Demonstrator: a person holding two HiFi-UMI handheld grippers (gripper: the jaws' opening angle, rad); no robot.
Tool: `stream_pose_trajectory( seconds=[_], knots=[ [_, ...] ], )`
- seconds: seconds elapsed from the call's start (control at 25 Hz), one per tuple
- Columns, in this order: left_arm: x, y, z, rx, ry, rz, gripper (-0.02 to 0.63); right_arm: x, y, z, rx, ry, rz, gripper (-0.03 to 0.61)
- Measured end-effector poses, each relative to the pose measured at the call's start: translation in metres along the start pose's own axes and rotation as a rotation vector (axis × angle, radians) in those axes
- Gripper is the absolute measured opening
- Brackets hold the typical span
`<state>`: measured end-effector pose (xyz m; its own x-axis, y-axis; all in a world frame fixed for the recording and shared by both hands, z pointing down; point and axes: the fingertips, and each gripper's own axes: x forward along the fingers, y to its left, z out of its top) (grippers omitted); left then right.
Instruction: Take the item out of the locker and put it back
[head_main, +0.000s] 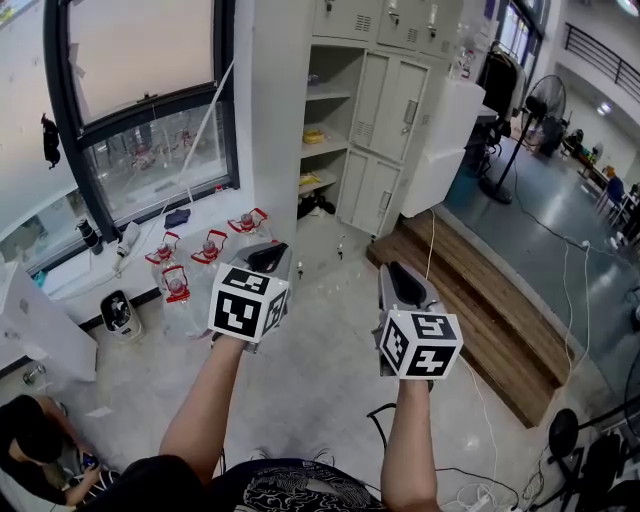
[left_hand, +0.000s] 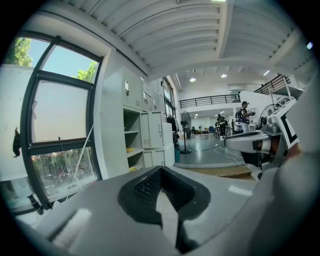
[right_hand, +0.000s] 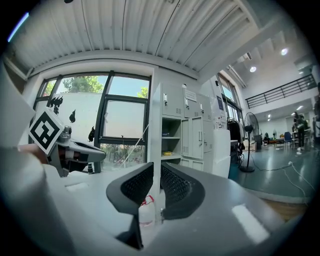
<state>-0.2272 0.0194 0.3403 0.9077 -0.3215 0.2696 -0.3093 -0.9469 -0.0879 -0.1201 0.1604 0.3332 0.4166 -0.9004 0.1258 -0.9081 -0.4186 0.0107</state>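
The grey locker (head_main: 330, 110) stands ahead with an open column of shelves. A yellow item (head_main: 314, 137) lies on the middle shelf and another (head_main: 310, 181) on the shelf below; dark things sit at the bottom. Both grippers are held out in the air, well short of it. My left gripper (head_main: 266, 258) has its black pads meeting at the tip, with nothing in it; its own view (left_hand: 161, 172) looks toward the locker (left_hand: 132, 135). My right gripper (head_main: 404, 284) shows a narrow gap between its pads (right_hand: 156, 185), and nothing is in it.
Several water jugs with red handles (head_main: 190, 270) stand on the floor by the window at left. An open white locker door (head_main: 445, 140) juts out at right. A wooden platform (head_main: 480, 300) runs along the right. A person crouches at lower left (head_main: 35, 440). A fan (head_main: 535, 110) stands further back.
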Motion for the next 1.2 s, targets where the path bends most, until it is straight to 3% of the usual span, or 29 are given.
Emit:
stream_pose_trajectory(
  seconds=[1.2],
  knots=[
    [0.045,-0.065,0.018,0.004,-0.007,0.087,0.000,-0.002,-0.072,-0.010,0.015,0.002,0.127,0.271]
  ],
)
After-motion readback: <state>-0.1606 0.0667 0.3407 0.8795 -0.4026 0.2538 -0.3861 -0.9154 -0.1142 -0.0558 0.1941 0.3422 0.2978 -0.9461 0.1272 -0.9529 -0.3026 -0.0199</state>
